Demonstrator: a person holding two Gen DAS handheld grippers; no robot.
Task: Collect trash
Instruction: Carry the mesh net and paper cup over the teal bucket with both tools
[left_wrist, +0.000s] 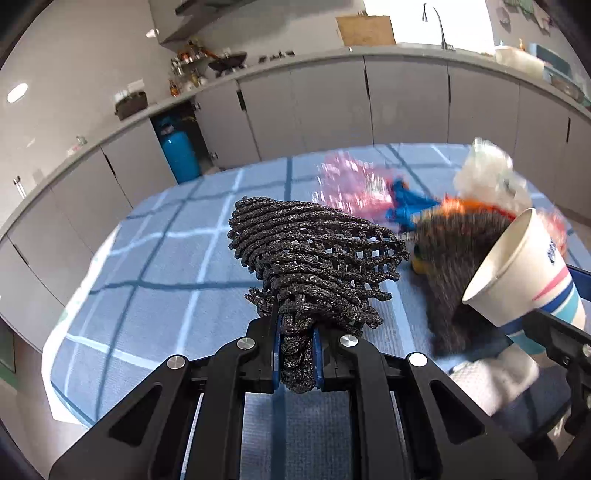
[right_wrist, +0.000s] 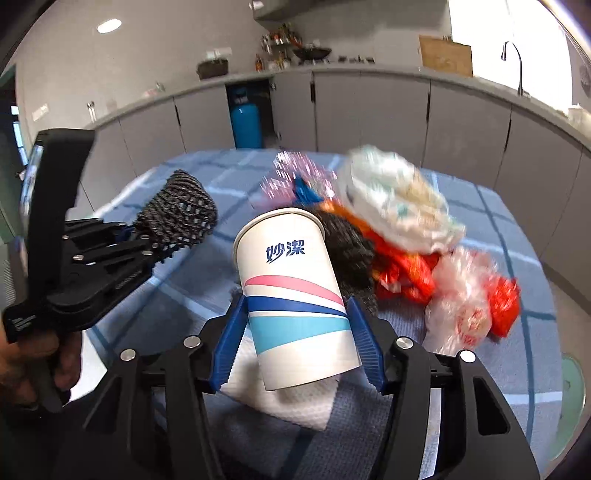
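L gripper (left_wrist: 295, 354) had its jaws clamped on a bunched black foam net sleeve (left_wrist: 314, 258), holding it up off the counter (left_wrist: 166, 266), which wore a blue checked cloth. R gripper (right_wrist: 297, 332) had jaws closed on a white paper cup (right_wrist: 291, 288) w/ pink, navy & teal stripes, blue pads pressing both sides, cup tilted w/ its mouth pointing away, above a white paper towel (right_wrist: 295, 402). Behind the cup lay a trash pile: another dark net (right_wrist: 351, 254), red-orange wrappers (right_wrist: 406, 273), crumpled white wrapper (right_wrist: 391, 199), pink plastic (right_wrist: 295, 173), clear bag (right_wrist: 461, 302). A hand (right_wrist: 33, 365) gripped the L tool's handle.
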